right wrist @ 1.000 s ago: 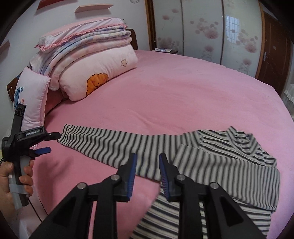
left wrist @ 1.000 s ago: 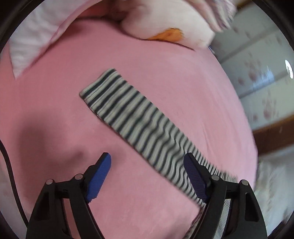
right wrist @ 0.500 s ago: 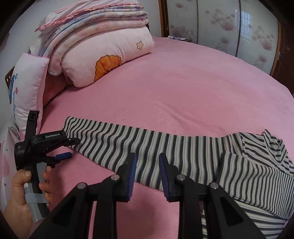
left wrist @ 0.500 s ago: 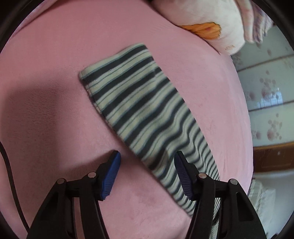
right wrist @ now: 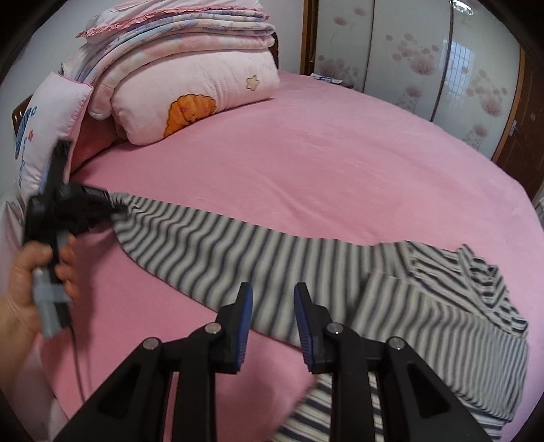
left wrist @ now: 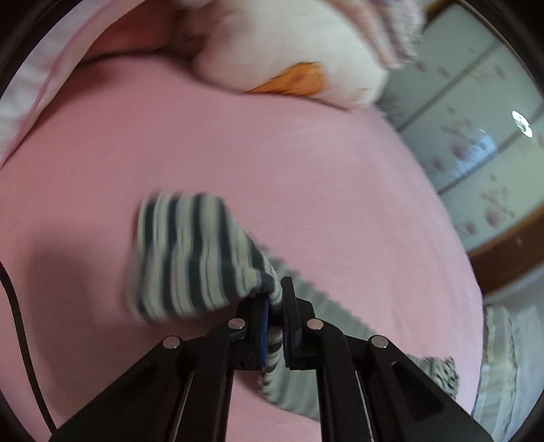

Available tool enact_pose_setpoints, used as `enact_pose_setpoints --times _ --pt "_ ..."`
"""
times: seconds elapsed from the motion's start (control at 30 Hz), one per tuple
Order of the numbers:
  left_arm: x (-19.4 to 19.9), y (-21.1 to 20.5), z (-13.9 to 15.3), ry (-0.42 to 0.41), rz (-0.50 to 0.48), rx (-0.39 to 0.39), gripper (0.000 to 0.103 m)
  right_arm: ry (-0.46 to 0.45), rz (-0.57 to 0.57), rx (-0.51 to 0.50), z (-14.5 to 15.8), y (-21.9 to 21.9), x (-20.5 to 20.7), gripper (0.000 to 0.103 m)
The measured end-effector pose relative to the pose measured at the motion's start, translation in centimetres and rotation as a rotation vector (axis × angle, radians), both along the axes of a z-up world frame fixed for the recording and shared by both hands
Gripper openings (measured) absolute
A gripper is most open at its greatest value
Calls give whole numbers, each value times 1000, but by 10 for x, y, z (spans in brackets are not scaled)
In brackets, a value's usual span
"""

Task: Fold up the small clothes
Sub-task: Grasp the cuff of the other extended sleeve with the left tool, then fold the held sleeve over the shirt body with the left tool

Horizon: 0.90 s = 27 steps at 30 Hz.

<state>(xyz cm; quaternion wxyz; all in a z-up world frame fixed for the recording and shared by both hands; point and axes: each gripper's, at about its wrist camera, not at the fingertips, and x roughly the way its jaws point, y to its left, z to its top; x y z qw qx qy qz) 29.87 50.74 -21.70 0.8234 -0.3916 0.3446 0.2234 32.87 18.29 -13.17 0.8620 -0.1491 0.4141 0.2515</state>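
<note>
Left gripper (left wrist: 274,306): my jaws had just been closing, and they stood clamped on the cuff end of the striped sleeve (left wrist: 190,258), the cloth bunched between the blue pads.
Left gripper, from my right camera (right wrist: 117,209): it sat at about 9 o'clock, black and blurred, its tip at the sleeve's far end.
Left hand (right wrist: 30,282): it gripped the handle at the 8 o'clock edge.
Right gripper (right wrist: 273,299): my jaws stood narrowly apart with nothing between the pads, hovering over the near edge of the sleeve.
Striped shirt (right wrist: 452,326): it lay on the pink bed (right wrist: 340,163), its body crumpled toward 4 o'clock and the one sleeve stretched out flat from there toward 9 o'clock.
Sleeve tip: in my left camera it stood lifted and folded over, blurred.
Pillow (right wrist: 204,95): pale pink with an orange patch, it lay at 11 o'clock under a stack of folded blankets (right wrist: 183,30).
Wardrobe doors (right wrist: 425,61): flowered panels stood behind the bed at 1 o'clock.
</note>
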Motion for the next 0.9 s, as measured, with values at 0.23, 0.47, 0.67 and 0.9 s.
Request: enact_pose_setpoints --times 0.23,0.47,0.67,0.9 --pt "31 -109 80 -138 -318 134 4 -13 -80 -37 0 -61 14 25" --pt "47 -204 109 -177 -529 136 4 5 -188 5 7 -117 25 25" --pt "37 -267 114 -189 -653 110 4 2 -245 23 14 -163 21 25" --pt "36 -353 47 -73 -753 46 4 35 -299 1 -1 -220 13 25"
